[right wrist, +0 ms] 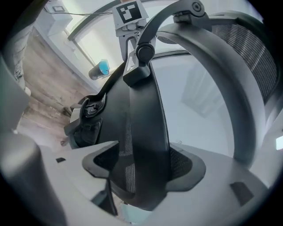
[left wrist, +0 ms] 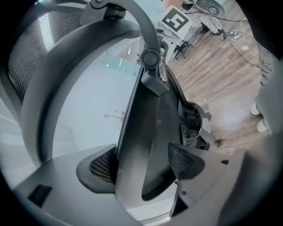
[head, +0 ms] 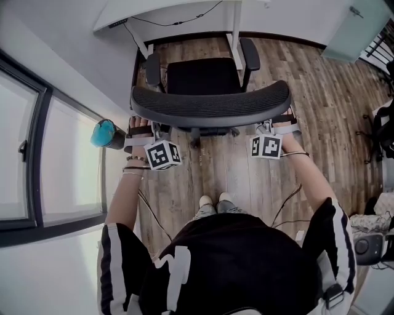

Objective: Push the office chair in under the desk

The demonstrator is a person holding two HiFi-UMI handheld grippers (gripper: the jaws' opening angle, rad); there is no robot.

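While the left gripper (left wrist: pixel 141 170) and right gripper (right wrist: pixel 141 165) both clamp the backrest (head: pixel 209 106) of the office chair (head: pixel 203 77), just short of the desk (head: pixel 166 11), an uneven shove could swivel it and snag an armrest (head: pixel 249 54) on the seemingly close desk leg (head: pixel 234 27).

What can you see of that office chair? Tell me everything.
The office chair is black and dark grey, with a curved mesh backrest, a padded seat and two armrests. It stands upright on wood-look flooring, facing the white desk. The left tongs and right tongs each clamp the backrest's rim near its ends.
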